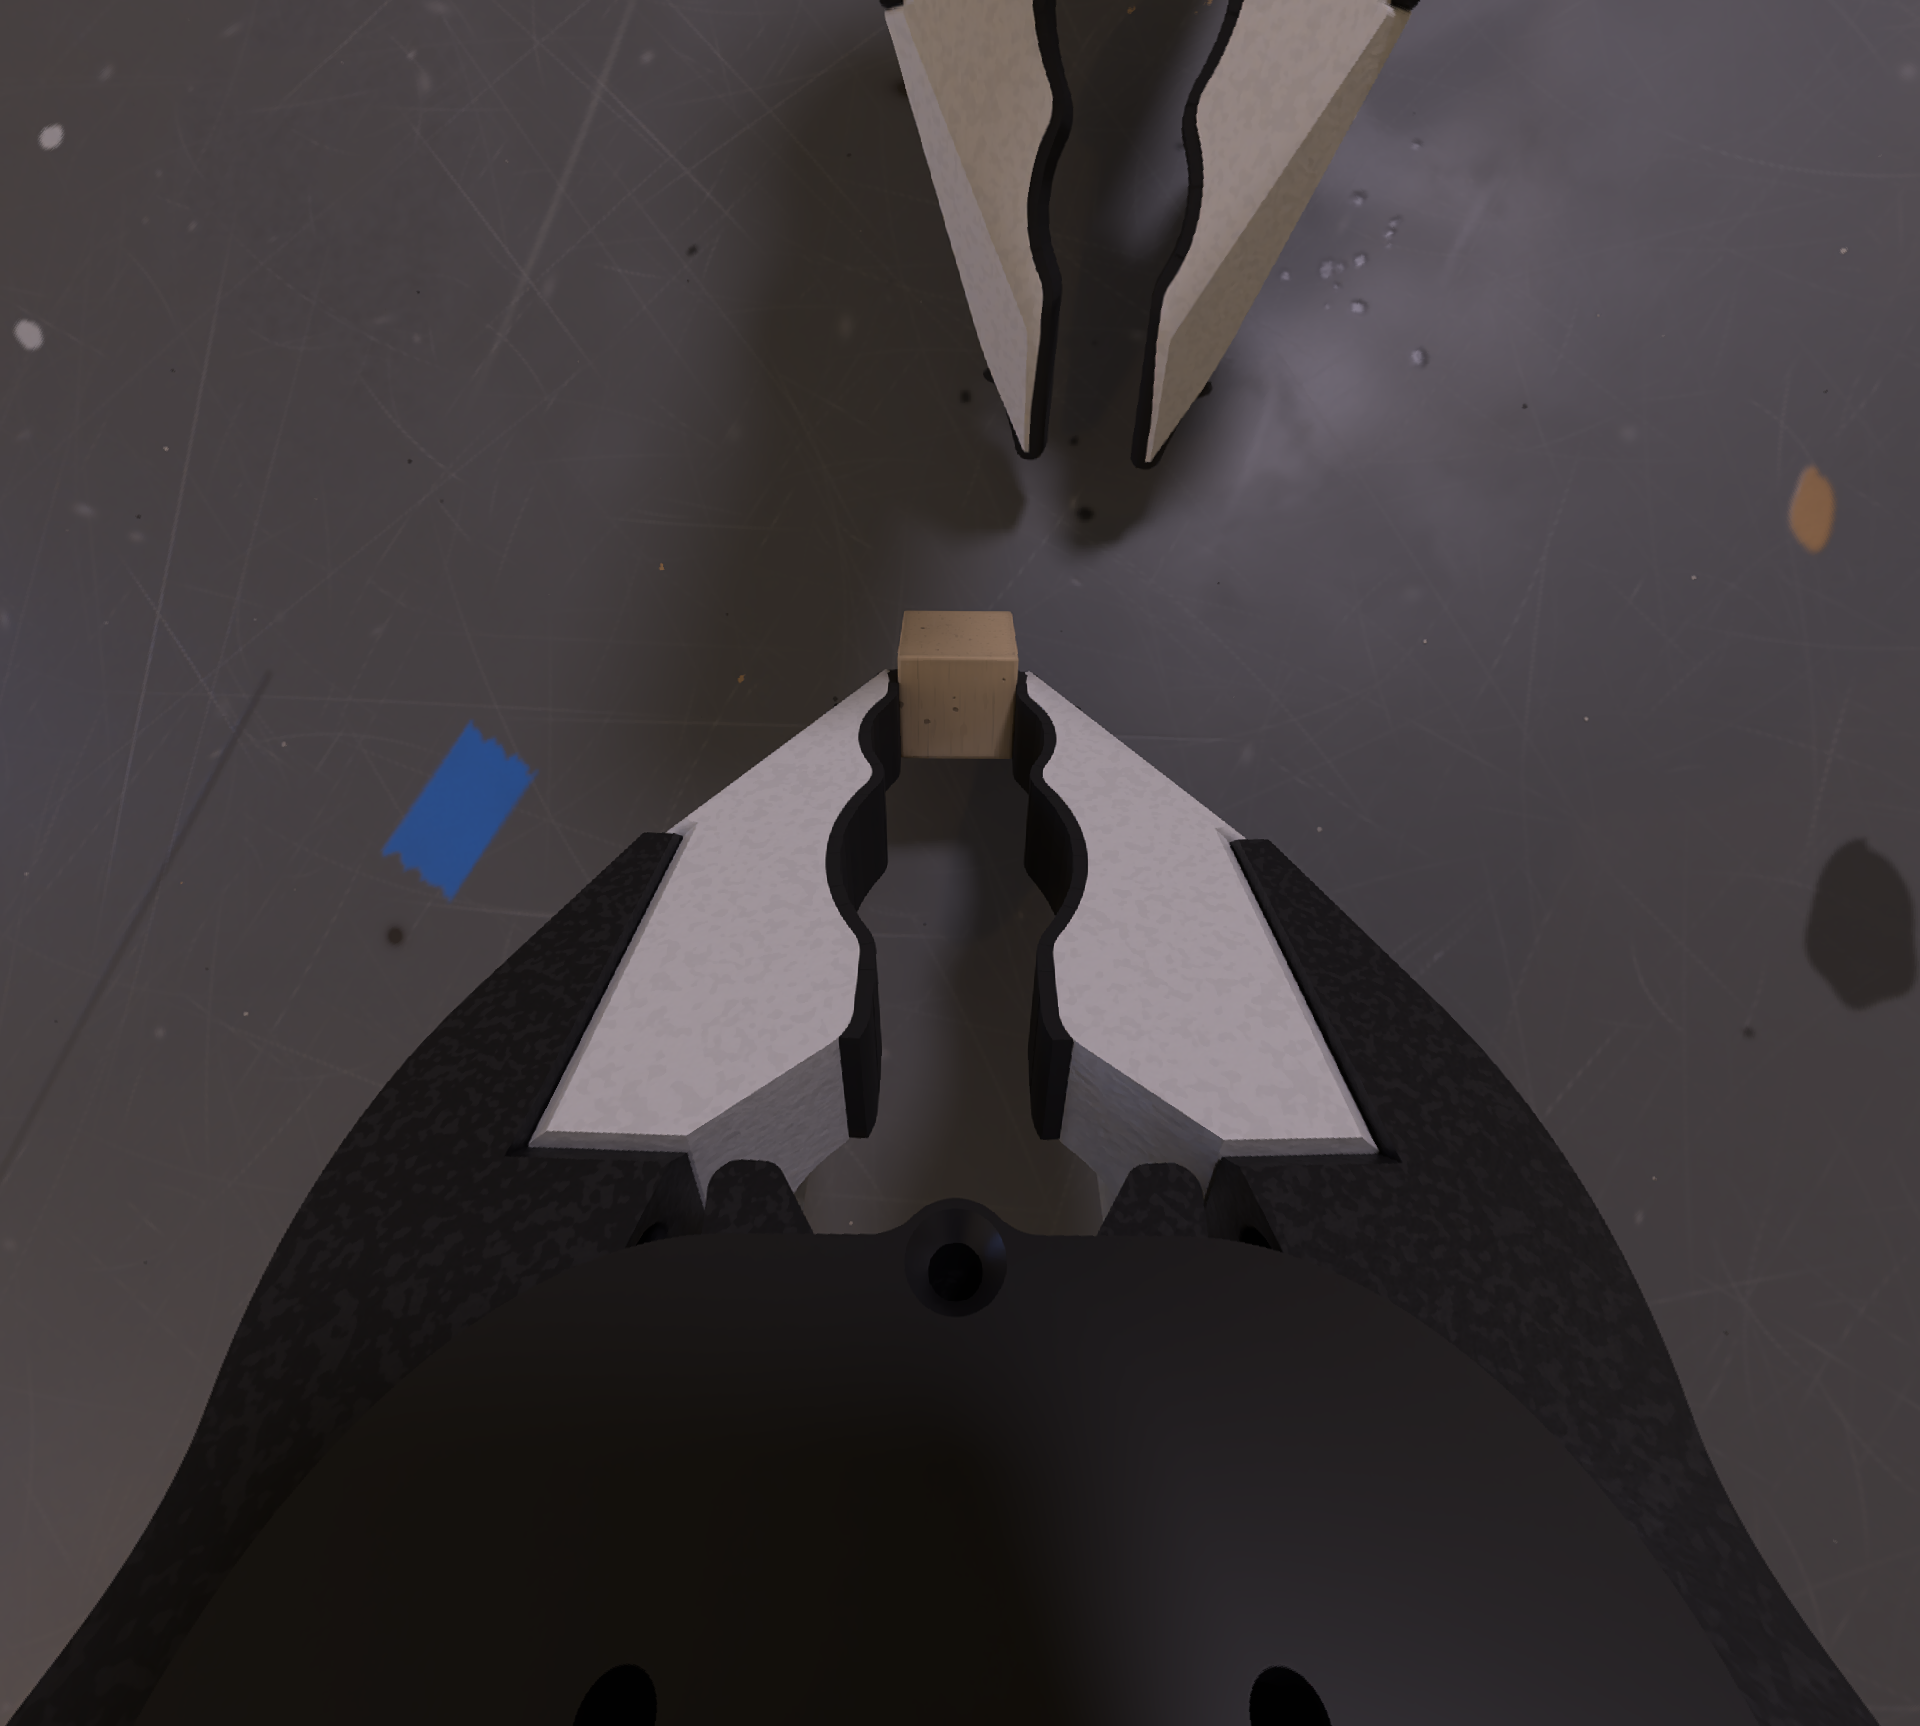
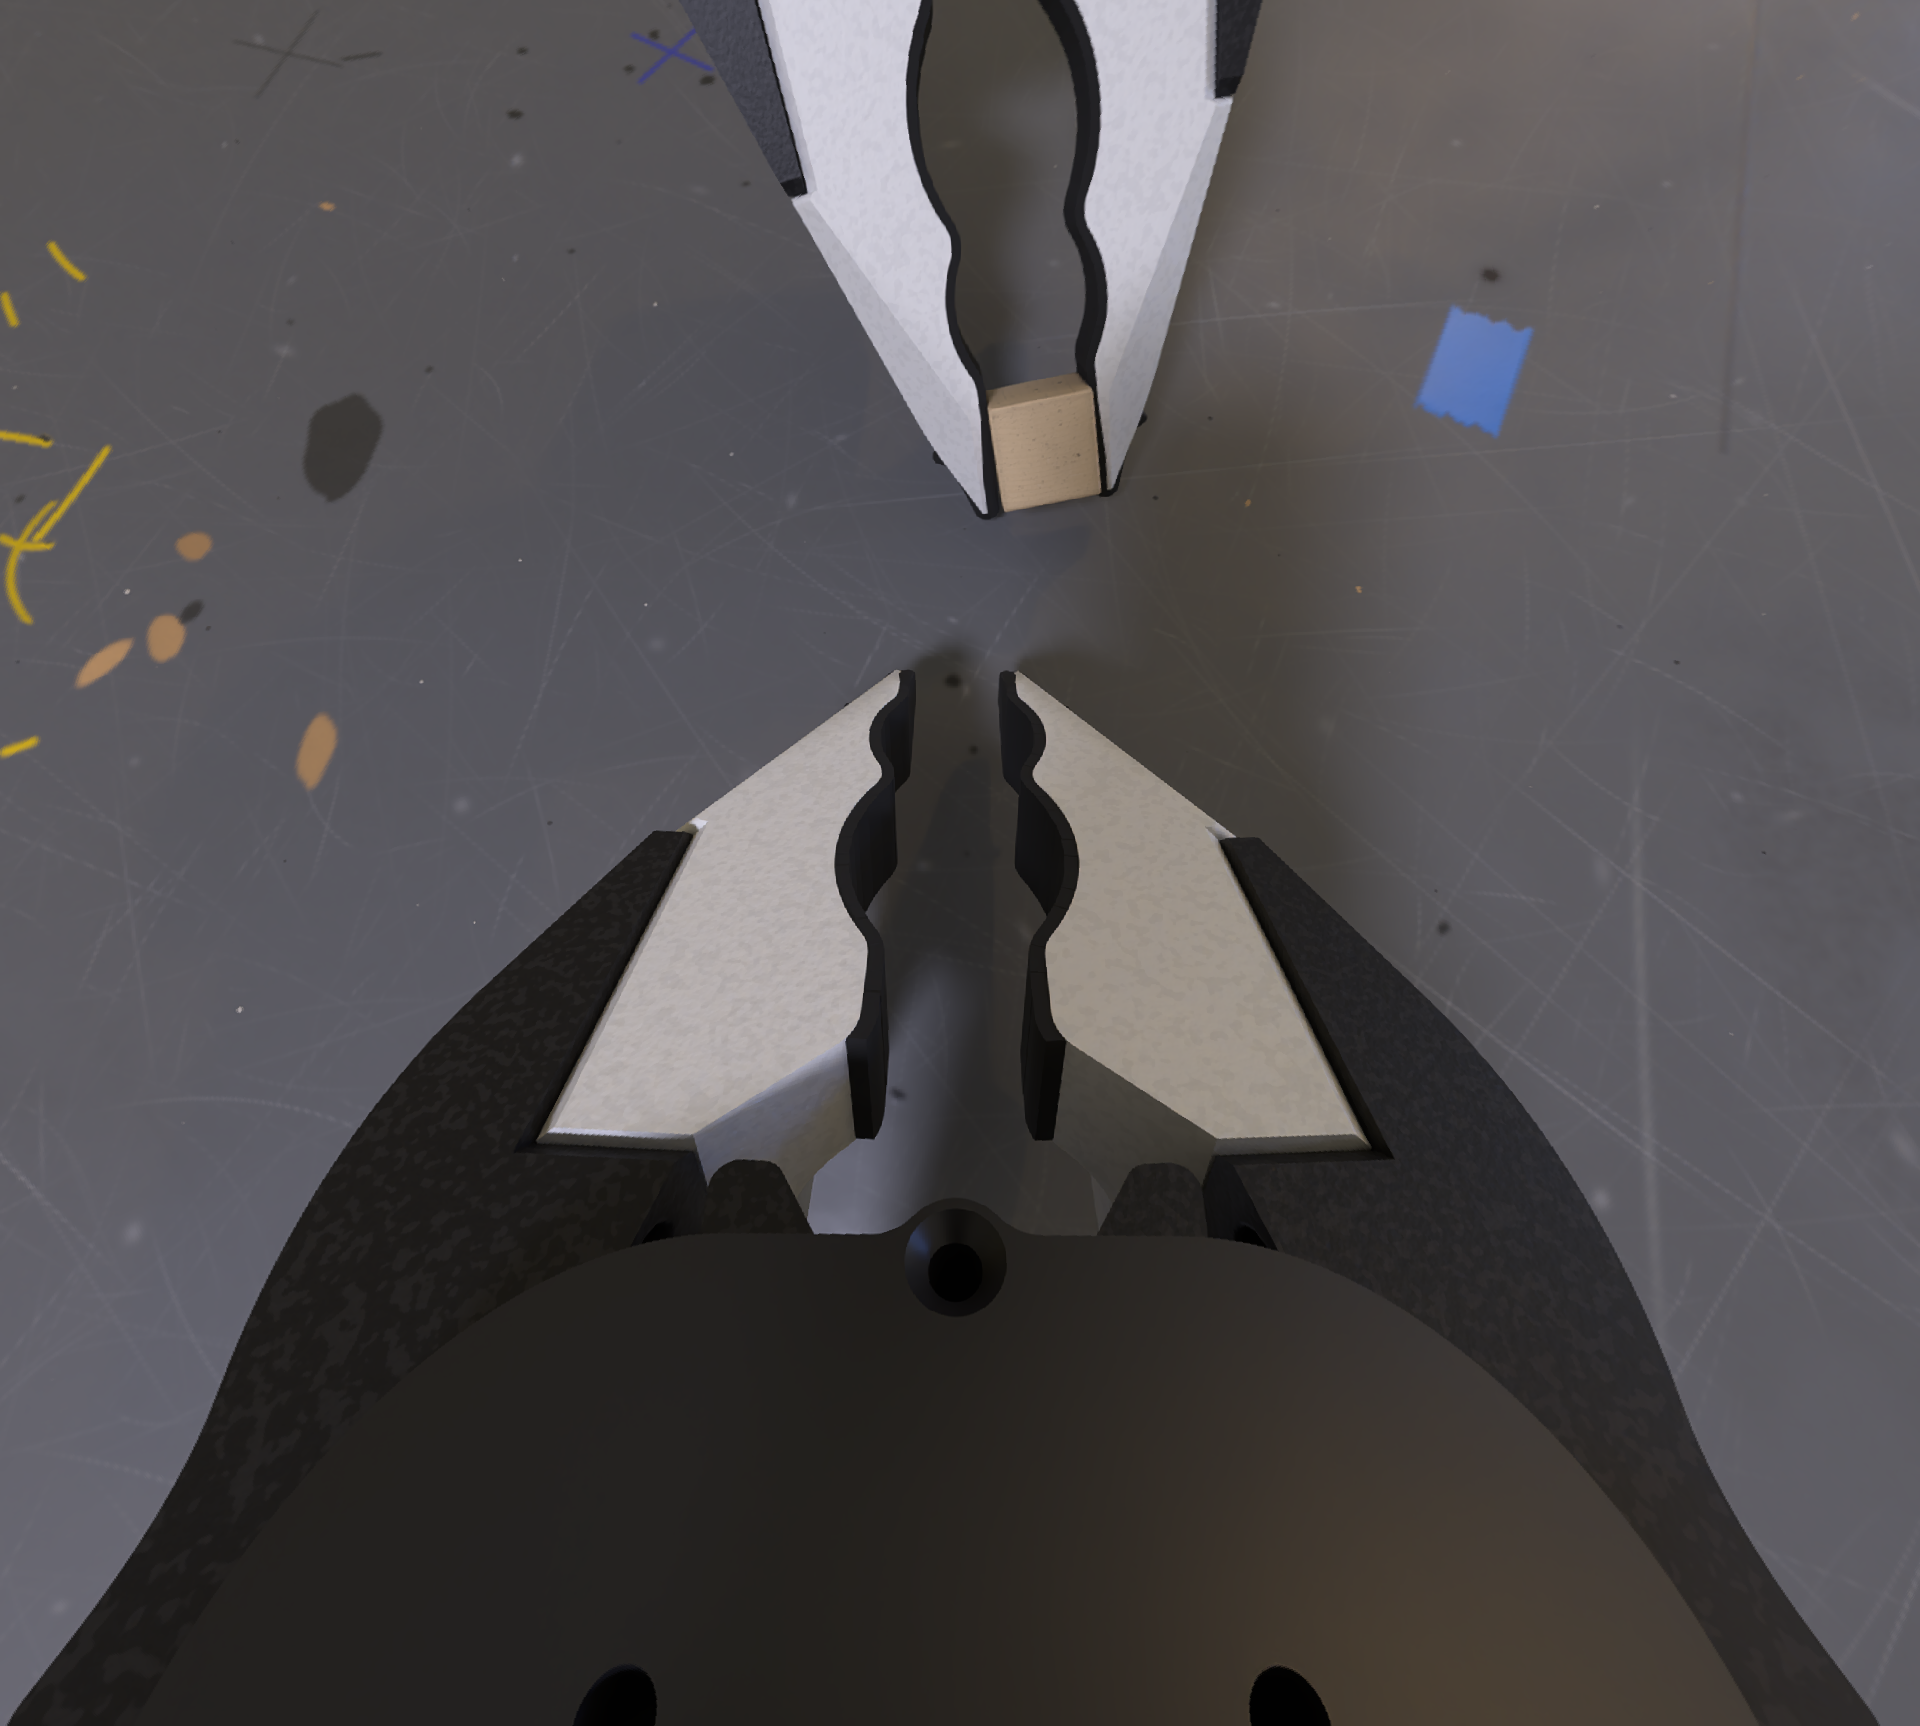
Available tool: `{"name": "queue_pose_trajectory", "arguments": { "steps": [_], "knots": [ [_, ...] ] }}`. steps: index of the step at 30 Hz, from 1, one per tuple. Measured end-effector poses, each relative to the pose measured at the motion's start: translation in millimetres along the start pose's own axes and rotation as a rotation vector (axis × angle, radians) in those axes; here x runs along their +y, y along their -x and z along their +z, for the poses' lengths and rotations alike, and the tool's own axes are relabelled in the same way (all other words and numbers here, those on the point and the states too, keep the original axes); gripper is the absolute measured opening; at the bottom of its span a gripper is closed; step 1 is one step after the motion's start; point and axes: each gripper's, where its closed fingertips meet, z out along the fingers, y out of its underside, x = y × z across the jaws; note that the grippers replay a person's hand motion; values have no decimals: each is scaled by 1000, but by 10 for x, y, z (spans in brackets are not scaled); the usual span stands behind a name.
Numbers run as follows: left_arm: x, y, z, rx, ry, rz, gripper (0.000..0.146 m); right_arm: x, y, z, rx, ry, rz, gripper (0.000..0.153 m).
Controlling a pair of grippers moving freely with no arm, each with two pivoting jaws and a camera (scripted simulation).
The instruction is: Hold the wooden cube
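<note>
- The counter (image 1: pixel 312 326) is the biggest thing in sight: a dark grey surface, scratched all over and speckled with pale dots, orange flecks and a dark blotch (image 1: pixel 1860 938) near its edge.
- The left tongs (image 1: pixel 956 700) fill the lower half of their own view, with black housing and pale fingers lined by wavy black pads. They are clenched on the wooden cube, which sits right at the fingertips; the rest of the gap behind it is bare.
- The right tongs (image 2: pixel 956 689) face the left ones tip to tip, a short way apart. Their fingers stand slightly parted with nothing between them, so they are released. In the left wrist view they (image 1: pixel 1086 455) reach in from the top, tips near the cube but not touching it.
- A torn piece of blue tape (image 1: pixel 457 809) lies flat on the counter, off to one side of the left tongs and well apart from them.
- The wooden cube (image 1: pixel 956 705) is small, light tan and square-faced, pinched on two opposite sides by the left pads. From the right wrist view it (image 2: pixel 1042 450) shows between those far fingertips.
</note>
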Motion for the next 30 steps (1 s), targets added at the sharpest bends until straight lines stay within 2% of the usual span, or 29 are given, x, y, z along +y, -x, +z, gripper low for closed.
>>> {"name": "queue_pose_trajectory", "arguments": {
  "steps": [8, 16, 20, 23, 25, 30],
  "knots": [
    [1, -1, -1, 10, -19, 6, 20, -50, 148, 86, -71, 12, 8, 18],
    [2, -3, -4, 40, -46, 33, 20, -56, 1, 16, 68, -32, 15, 17],
    [1, -3, -3, 35, -54, 17, 20, 4, 48, 35, 137, 10, 67, 13],
    [-3, -2, -3, 16, -56, 12, 20, 22, 53, 27, 233, 21, 103, 13],
    [-5, 4, -3, -5, -61, -8, 20, 29, 20, 16, 326, 21, 183, 13],
    [-5, 62, -47, -156, -97, -58, 20, 5, 22, -21, 546, -8, 357, 13]
  ]
}}
